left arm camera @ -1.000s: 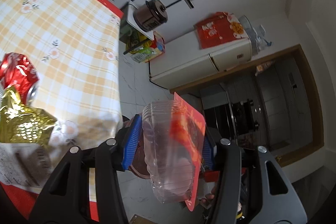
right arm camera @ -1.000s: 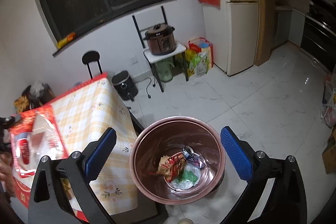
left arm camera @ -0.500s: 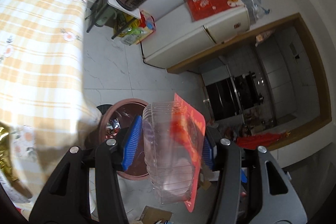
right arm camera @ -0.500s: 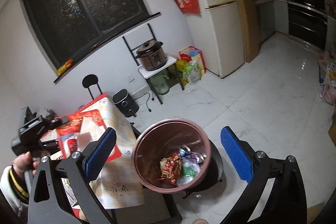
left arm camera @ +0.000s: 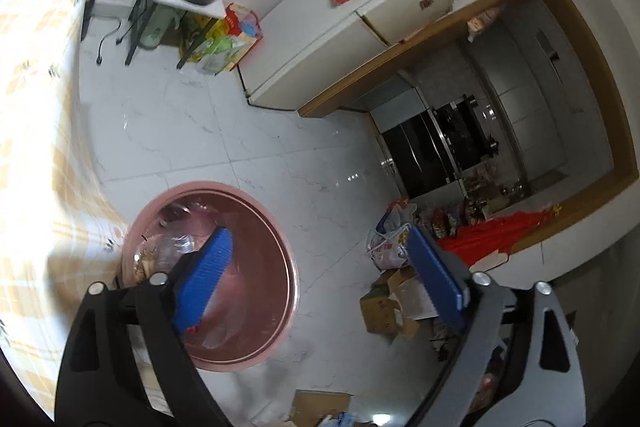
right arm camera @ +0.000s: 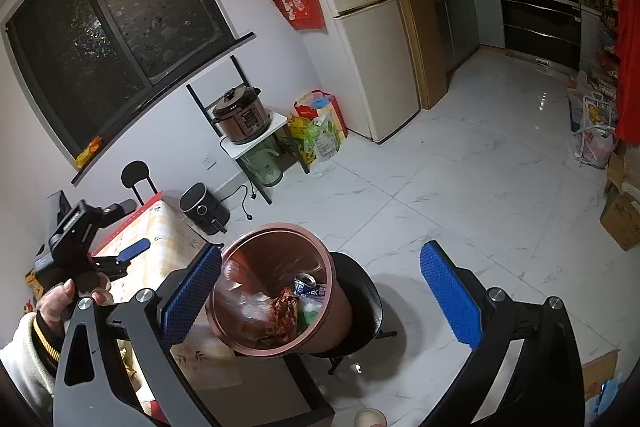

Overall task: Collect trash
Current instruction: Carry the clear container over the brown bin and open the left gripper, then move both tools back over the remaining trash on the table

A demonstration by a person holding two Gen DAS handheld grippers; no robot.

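Note:
The pink-brown trash bin (left arm camera: pixel 291 267) stands on the floor by the checked table (left arm camera: pixel 36 147). My left gripper (left arm camera: pixel 318 239) hovers over the bin, its jaws opening with nothing between the blue pads. Something clear and pinkish (left arm camera: pixel 224 323) lies inside the bin below the left pad. In the right wrist view the bin (right arm camera: pixel 280 227) holds a clear plastic container (right arm camera: pixel 250 303), a red wrapper (right arm camera: pixel 284 311) and a can (right arm camera: pixel 306 285). My right gripper (right arm camera: pixel 322 251) stands open above the bin, holding nothing. A hand holds the left gripper (right arm camera: pixel 132 253) over the table's edge (right arm camera: pixel 168 227).
A black stool (right arm camera: pixel 368 303) stands against the bin. A fridge (right arm camera: pixel 360 27), a rice cooker (right arm camera: pixel 242 117) on a stand and a black air fryer (right arm camera: pixel 200 205) line the wall. Cardboard boxes (left arm camera: pixel 384 311) and bags (left arm camera: pixel 386 243) lie on the floor to the right.
The left gripper swung from the table to above the bin and opened. The clear container with the red card has left its jaws. The right gripper's view shifted, with the bin still between its fingers.

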